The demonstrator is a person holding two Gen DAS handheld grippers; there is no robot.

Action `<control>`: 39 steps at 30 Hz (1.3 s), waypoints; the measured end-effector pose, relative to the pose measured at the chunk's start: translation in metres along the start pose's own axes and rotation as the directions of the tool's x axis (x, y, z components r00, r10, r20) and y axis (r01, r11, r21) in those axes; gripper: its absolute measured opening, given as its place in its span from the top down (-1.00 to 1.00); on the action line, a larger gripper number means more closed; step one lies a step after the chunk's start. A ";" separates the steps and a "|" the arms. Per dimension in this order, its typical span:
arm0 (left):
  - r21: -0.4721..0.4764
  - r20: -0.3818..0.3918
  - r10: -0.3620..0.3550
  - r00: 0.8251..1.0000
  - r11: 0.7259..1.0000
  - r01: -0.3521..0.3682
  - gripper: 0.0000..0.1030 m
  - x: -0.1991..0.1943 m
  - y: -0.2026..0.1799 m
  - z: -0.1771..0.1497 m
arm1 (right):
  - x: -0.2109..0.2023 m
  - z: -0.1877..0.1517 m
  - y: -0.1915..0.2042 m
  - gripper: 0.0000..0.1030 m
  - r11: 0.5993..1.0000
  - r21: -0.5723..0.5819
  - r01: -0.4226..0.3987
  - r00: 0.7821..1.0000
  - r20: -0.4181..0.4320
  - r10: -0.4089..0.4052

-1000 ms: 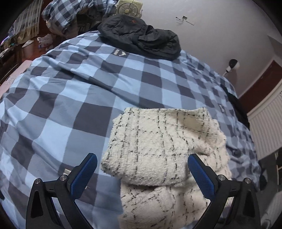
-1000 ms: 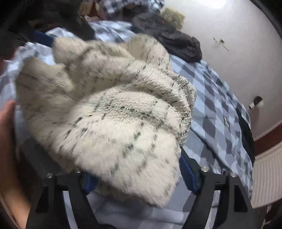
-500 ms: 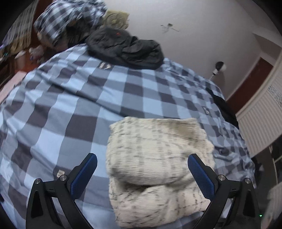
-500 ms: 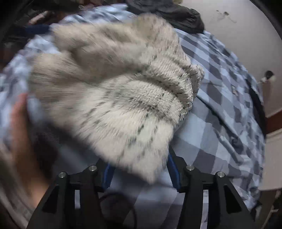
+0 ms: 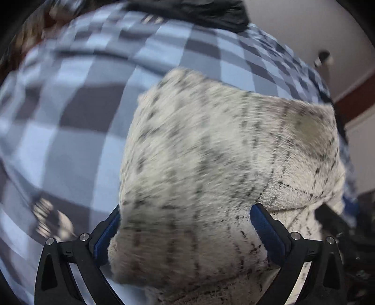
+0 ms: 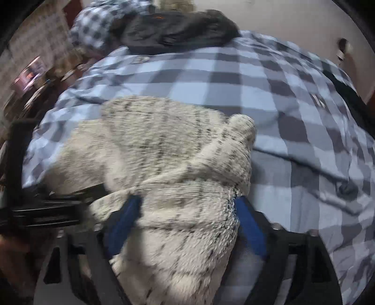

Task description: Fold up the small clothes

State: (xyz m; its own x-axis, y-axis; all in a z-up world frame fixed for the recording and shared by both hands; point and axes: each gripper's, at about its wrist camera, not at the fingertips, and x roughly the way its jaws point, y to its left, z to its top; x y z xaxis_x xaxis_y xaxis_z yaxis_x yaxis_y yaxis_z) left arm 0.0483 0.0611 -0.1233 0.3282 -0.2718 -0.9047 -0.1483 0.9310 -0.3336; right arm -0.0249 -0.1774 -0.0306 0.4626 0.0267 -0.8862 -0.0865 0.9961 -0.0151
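Both views are smearing with motion blur. In the left wrist view the fuzzy cream sweater [image 5: 222, 164] is covering the near halves of the blue pads [image 5: 267, 230], so contact between pads and cloth is not resolving. The sweater's lower part is running off the bottom edge. The checked bedspread [image 5: 70, 105] is blurring at left, and a small patch on it [image 5: 44, 218] is too smeared to identify. The black garment [image 5: 199, 11] is being cut off by the top edge.

In the right wrist view the sweater [image 6: 164, 152] is draping over the right gripper [image 6: 185, 225], hiding its base. A dark frame at left [image 6: 42, 208] is blurring; probably the other gripper. Items beyond the bed at upper left [image 6: 30, 75] are staying unreadable.
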 end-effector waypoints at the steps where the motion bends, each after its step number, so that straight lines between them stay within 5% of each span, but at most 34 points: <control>1: -0.023 -0.016 -0.020 1.000 1.000 0.020 -1.00 0.000 0.004 0.001 | 0.001 0.000 -0.002 -0.81 1.000 0.021 -0.008 1.000 -0.008 0.008; 4: -0.067 -0.008 -0.047 0.999 0.997 0.047 -0.98 -0.014 0.010 0.006 | -0.006 0.004 -0.013 -0.81 0.989 0.108 -0.099 0.994 -0.029 0.103; 8: 0.008 0.196 -0.004 0.981 1.000 0.003 -0.98 -0.070 -0.001 0.004 | -0.061 0.006 -0.034 -0.81 0.969 0.208 -0.136 0.983 0.150 0.106; 11: 0.098 0.271 -0.065 0.960 0.994 0.040 -0.98 -0.096 -0.017 -0.005 | -0.066 0.002 -0.039 -0.81 0.984 0.163 -0.072 0.995 0.080 0.059; 15: 0.190 0.180 -0.182 0.967 0.971 0.147 -1.00 -0.087 -0.041 -0.015 | -0.051 -0.032 -0.011 -0.82 0.998 -0.044 -0.037 0.993 -0.111 0.032; 19: 0.253 0.059 -0.029 0.998 0.967 0.013 -1.00 -0.042 -0.060 -0.018 | -0.033 -0.059 0.026 -0.81 0.962 -0.267 0.056 0.978 -0.178 -0.106; 22: 0.297 0.083 0.022 0.996 0.954 -0.046 -1.00 -0.030 -0.062 -0.019 | -0.015 -0.063 0.045 -0.81 0.915 -0.377 0.148 0.961 -0.163 -0.223; 25: 0.298 0.102 0.033 0.994 0.953 -0.062 -1.00 -0.037 -0.061 -0.019 | 0.009 -0.058 0.029 -0.81 0.897 -0.365 0.248 0.917 -0.210 -0.339; 28: 0.301 0.186 0.097 0.978 0.942 -0.151 -1.00 -0.064 -0.066 -0.024 | -0.002 -0.059 0.007 -0.81 0.966 -0.229 0.120 0.909 -0.366 -0.200; 30: 0.345 0.264 0.049 0.963 0.928 -0.142 -1.00 -0.095 -0.067 -0.028 | -0.028 -0.061 0.005 -0.81 0.979 -0.204 -0.019 0.928 -0.368 -0.059; 32: 0.358 0.319 0.025 0.947 0.922 -0.145 -1.00 -0.120 -0.058 -0.028 | -0.053 -0.053 0.005 -0.82 0.973 -0.209 -0.093 0.953 -0.303 0.026; 34: 0.309 0.320 0.075 0.944 0.934 -0.179 -1.00 -0.126 -0.043 -0.021 | -0.070 -0.039 -0.004 -0.84 0.978 -0.171 -0.119 0.973 -0.216 0.081; 36: 0.239 0.271 0.162 0.949 0.943 -0.230 -1.00 -0.118 -0.024 -0.012 | -0.076 -0.027 -0.025 -0.84 0.993 -0.049 -0.110 0.987 -0.124 0.103; 39: 0.213 0.184 0.184 0.966 0.952 -0.222 -1.00 -0.100 -0.008 -0.003 | -0.071 -0.025 -0.046 -0.84 0.990 0.121 -0.072 0.997 -0.019 0.074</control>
State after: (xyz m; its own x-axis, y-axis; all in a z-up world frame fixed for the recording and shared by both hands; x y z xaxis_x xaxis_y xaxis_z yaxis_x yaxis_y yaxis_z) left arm 0.0142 0.0801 -0.0306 0.4617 -0.0465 -0.8858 -0.0152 0.9981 -0.0603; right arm -0.0759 -0.2275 0.0214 0.4382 0.0993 -0.8934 -0.0116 0.9944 0.1048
